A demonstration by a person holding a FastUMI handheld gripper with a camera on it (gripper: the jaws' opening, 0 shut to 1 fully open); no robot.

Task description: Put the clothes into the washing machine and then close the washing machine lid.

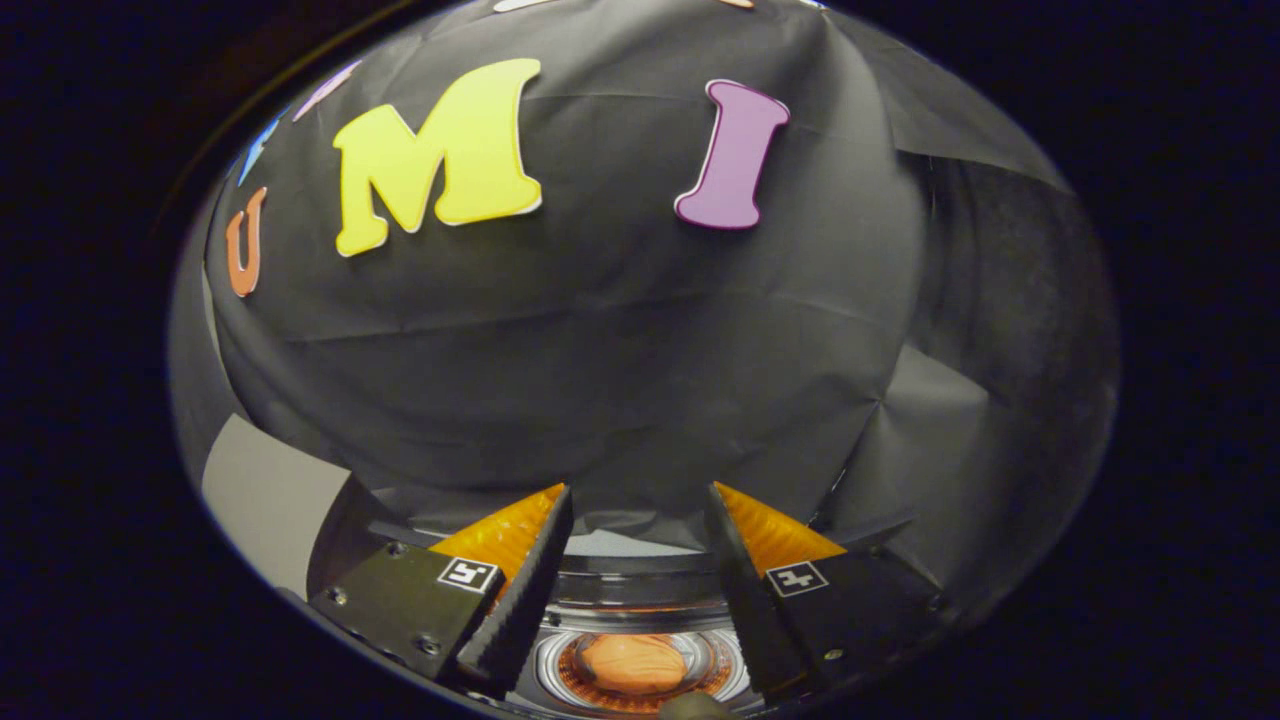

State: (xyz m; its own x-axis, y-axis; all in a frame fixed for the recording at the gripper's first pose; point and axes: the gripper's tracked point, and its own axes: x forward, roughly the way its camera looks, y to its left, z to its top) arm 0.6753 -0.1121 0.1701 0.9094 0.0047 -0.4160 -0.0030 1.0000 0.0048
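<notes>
At the far left we see a pale grey panel (270,495), set against the black cloth wall (600,350) of the booth; what it belongs to we cannot tell. Next to it a dark curved rim runs down toward the lower middle, and we take it for the edge of the washing machine (640,585), though little of the machine shows.

Moving right, we come to our gripper (640,495). Its fingers (520,590) are spread wide apart with nothing between their tips, and they point at the creased cloth wall, well above the machine. Each finger carries a small square marker on its outer block.

Low down between the two fingers, close to their base, we look into the round drum (560,670) of the washing machine, its walls shiny and ringed. An orange piece of clothing (632,662) lies bunched at the bottom of that drum, apart from both fingers. Just beyond the drum, a dark band and a pale strip of the machine's top cross from one finger to the other.

Right of the gripper, the cloth wall folds into a darker corner with deep wrinkles.
</notes>
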